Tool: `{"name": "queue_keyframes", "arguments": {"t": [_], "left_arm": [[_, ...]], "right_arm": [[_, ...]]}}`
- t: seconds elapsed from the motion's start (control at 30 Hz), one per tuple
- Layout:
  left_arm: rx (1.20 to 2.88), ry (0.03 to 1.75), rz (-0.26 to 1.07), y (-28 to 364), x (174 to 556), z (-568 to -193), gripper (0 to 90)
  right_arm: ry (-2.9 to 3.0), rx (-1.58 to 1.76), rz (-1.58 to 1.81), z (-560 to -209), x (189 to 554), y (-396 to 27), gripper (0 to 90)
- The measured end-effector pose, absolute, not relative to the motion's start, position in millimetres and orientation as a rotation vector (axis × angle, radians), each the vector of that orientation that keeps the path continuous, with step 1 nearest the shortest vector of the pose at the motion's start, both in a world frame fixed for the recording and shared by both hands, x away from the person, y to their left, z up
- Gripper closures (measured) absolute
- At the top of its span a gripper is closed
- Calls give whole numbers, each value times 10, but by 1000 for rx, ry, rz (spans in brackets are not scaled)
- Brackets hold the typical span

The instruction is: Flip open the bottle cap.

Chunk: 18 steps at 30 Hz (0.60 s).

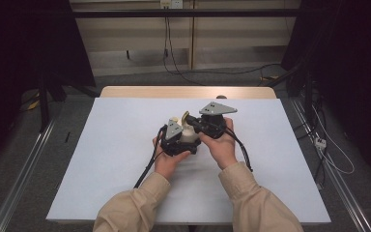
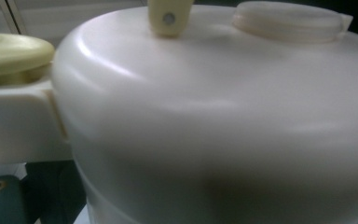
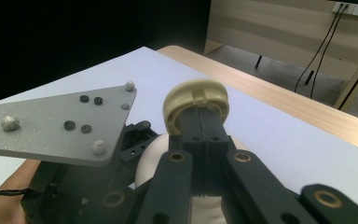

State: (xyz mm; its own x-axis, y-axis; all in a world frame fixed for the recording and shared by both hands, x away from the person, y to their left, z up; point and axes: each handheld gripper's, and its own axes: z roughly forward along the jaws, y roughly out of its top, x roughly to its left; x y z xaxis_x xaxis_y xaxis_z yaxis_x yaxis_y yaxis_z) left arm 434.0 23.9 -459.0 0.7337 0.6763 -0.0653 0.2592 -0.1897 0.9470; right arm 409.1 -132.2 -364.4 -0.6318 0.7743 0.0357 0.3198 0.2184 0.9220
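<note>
High view looks down on a bench [image 1: 125, 145] covered by a pale sheet, with its wooden edge showing at the far side. A person's two forearms in tan sleeves come in from the bottom, and both hands meet near the middle of the sheet around a small cream container [image 1: 189, 133].

The left hand [image 1: 166, 162] holds the left claw [image 1: 175, 137] against the near-left side of the container, its grey plate tilted up and its black cable trailing back toward the sleeve. The right hand [image 1: 222, 145] holds the right claw [image 1: 193, 123] at the container's right, with its own grey plate level above it.

Left gripper view sits very close to the container's rounded cream wall [image 2: 214, 116]. A round cap [image 2: 289, 21] lies on top, a yellowish lever [image 2: 168, 18] is pinned at the upper middle, and a yellowish pad [image 2: 9, 53] rests on a cream bracket at the left. I cannot tell from these pictures how the left claw's jaws stand.

Right gripper view shows the right claw's two black jaws pressed together on a yellowish ring-shaped handle [image 3: 196, 105] that stands up from the container. The left claw's grey plate [image 3: 60, 123] lies just beside it at the left.
</note>
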Motion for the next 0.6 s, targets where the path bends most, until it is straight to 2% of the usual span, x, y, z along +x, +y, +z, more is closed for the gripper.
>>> {"name": "queue_keyframes", "arguments": {"t": [0.6], "left_arm": [[1768,739,445,239,4340,-4590,51]], "right_arm": [[2063,1001,1399,-3638,4107,-1289,900]]}}
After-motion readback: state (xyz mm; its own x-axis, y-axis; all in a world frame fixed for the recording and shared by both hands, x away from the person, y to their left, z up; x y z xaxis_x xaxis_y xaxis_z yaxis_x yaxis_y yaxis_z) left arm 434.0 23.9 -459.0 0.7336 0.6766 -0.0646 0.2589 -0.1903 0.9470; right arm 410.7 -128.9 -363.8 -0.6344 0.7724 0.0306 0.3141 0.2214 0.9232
